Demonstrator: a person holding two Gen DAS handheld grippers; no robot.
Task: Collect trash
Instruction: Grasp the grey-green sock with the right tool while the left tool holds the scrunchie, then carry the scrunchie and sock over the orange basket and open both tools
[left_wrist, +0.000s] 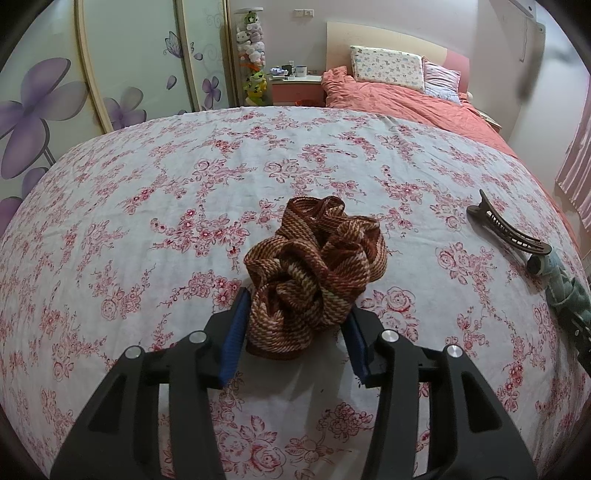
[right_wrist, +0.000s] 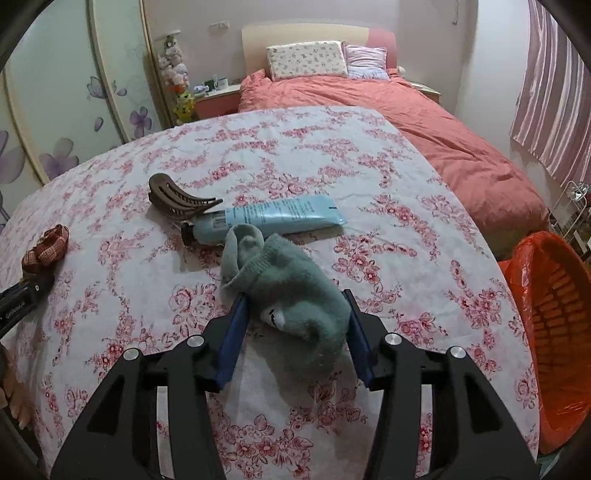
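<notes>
Pink bed (right_wrist: 424, 122), perhaps plush toys (left_wrist: 251, 40).

Brown-striped scrunchie (left_wrist: 316, 267), grey-green sock (right_wrist: 288, 291), pale blue tube (right_wrist: 273, 216), orange basket (right_wrist: 554, 332), pink-floral white sheet (left_wrist: 147, 192).

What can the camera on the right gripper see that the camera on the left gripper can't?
Only the right wrist view shows the orange trash basket beside the table, and the whole blue tube.

Only the left wrist view shows the left gripper from behind, its jaws open around the brown scrunchie.

Both show the flowery tablecloth, the scrunchie, the brown hair clip, the green sock, which sits between the open jaws of the right gripper, and the pink bed.
</notes>
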